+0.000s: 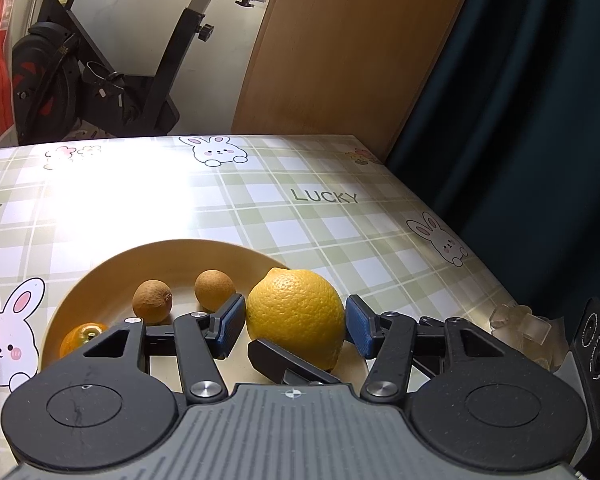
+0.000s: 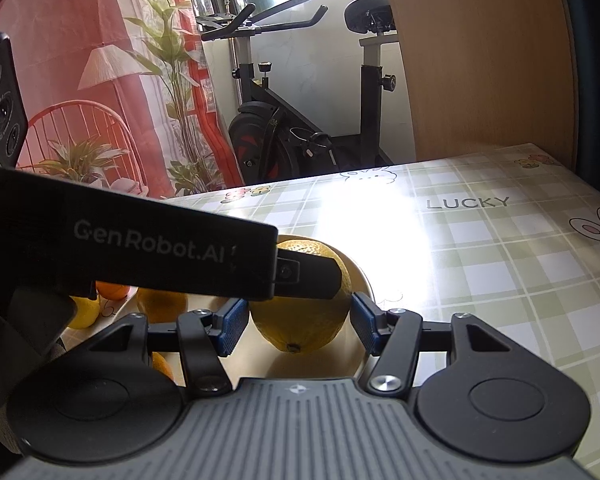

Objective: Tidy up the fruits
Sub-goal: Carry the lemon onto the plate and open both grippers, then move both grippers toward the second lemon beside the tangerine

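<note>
Yellow lemon (image 1: 296, 312) sits btwn left gripper (image 1: 296, 316) pads, on plate (image 1: 112, 276).

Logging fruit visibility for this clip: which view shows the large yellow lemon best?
The left wrist view. There the large yellow lemon sits fully lit between the left gripper pads, with only its lower edge hidden by a black finger. In the right wrist view the lemon is shadowed and its top is crossed by the other gripper's black body.
</note>
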Available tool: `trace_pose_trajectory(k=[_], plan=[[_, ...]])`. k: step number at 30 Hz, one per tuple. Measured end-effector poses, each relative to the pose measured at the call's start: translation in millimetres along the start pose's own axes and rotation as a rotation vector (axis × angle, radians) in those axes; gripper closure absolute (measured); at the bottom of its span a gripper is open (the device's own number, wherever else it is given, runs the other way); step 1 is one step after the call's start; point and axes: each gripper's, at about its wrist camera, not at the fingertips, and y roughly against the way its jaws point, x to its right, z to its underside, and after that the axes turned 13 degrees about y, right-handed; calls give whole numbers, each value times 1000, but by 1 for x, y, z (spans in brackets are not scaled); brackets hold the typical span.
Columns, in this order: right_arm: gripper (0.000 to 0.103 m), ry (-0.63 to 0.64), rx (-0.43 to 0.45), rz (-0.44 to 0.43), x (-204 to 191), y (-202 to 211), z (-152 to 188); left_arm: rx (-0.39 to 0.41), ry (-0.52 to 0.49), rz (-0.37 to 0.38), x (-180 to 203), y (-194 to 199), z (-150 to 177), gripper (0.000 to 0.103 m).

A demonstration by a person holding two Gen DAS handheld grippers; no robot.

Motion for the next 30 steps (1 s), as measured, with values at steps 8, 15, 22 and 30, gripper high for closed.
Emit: trace_pose_trajectory(k=[8,15,22,30], plan=[[45,18,-27,10,-4,-5,0,-6,-6,-19,-1,-2,1,45],[42,11,-6,5,-3,-1,3,25,-17,-16,1,9,1,47],[36,-25,87,-43,2,19,8,95,-29,-10,-13,54,-5,46],[36,2,115,-36,-4,25,8,161,7,-60,-59,115,-8,46]])
